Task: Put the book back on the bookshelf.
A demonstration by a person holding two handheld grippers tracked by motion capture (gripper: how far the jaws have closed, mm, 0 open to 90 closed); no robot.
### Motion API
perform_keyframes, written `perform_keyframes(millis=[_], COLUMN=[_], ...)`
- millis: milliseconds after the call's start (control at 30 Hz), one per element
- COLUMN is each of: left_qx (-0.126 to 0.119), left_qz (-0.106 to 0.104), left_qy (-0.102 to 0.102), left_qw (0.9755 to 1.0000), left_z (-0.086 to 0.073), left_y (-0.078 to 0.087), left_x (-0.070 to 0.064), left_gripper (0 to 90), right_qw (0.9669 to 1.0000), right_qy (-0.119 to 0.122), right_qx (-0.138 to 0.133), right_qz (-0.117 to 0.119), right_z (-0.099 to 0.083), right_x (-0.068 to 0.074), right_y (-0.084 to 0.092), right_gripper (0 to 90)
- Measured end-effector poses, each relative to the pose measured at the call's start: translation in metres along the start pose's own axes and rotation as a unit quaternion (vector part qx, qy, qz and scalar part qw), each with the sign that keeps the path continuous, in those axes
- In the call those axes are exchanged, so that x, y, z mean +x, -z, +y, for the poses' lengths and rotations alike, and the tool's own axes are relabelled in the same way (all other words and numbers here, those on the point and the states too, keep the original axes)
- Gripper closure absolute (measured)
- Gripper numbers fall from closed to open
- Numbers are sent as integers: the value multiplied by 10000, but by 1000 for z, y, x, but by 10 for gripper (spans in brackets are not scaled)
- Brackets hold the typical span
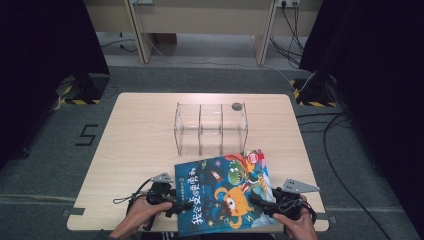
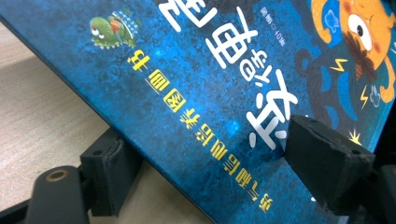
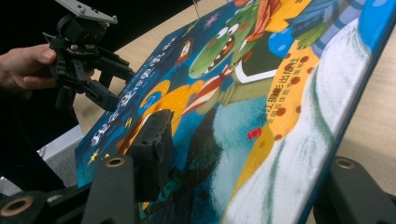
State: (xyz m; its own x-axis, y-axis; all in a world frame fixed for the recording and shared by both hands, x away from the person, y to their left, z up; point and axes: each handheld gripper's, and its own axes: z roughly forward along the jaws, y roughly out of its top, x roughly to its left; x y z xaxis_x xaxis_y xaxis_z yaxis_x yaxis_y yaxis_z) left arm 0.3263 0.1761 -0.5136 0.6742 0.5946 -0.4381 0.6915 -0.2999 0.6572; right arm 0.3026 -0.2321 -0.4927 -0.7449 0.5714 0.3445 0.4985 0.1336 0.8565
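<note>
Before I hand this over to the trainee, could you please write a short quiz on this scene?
1. True or false: the book stands inside the clear rack.
2. How many compartments does the rack have? A two, B three, C five.
3. What passes between the jaws of both the left gripper and the right gripper?
Key: 1 false, it is in front of the rack. 2 B. 3 the book, one gripper at each side edge.
</note>
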Motion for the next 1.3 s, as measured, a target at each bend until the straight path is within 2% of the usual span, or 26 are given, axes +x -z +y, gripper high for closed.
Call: perform_keyframes(millis=[133,267,367,400,467,567,733,900,967,1000,1133,1200,1300], left_qx=[-30,-80,-204,-221,-336,-382,-434,-735,-884,-943,-953,-954,-1086], left_qz=[29,57,78,70,-18,-84,-81,-209,-278,-295,-343,-370,-606], left_qy=[-32,-84,-212,-259,-254,-228,-232,-107,-42,-31,-17,0,204], left_qw=[10000,9999,9995,9994,9991,9990,9988,9970,9957,9951,9949,9948,9920], left_z=[0,0,1,1,1,2,2,4,5,5,5,5,5], left_y=[0,2,4,4,4,4,3,8,11,12,12,13,15], left_x=[0,-1,-3,-4,-5,-5,-6,-4,-2,-2,-2,-1,1], left_gripper=[235,262,319,331,352,360,361,424,463,476,484,487,524], right_qw=[9991,9980,9953,9941,9927,9932,9923,9908,9926,9924,9931,9923,9921], right_qy=[-396,-568,-752,-680,-679,-623,-707,-866,-684,-678,-530,-544,-429], right_qx=[177,283,592,818,965,957,994,1020,973,993,1010,1076,1150], right_qz=[-14,-27,-111,-202,-256,-231,-218,-221,-255,-277,-262,-284,-274], right_z=[-7,-8,-12,-13,-14,-14,-14,-15,-14,-13,-13,-13,-13], right_x=[-7,-9,-13,-13,-13,-14,-15,-16,-15,-14,-14,-13,-12], right_y=[-2,-2,-4,-6,-9,-9,-9,-10,-9,-10,-10,-11,-12], right_gripper=[451,440,383,353,342,342,341,324,317,314,291,277,248])
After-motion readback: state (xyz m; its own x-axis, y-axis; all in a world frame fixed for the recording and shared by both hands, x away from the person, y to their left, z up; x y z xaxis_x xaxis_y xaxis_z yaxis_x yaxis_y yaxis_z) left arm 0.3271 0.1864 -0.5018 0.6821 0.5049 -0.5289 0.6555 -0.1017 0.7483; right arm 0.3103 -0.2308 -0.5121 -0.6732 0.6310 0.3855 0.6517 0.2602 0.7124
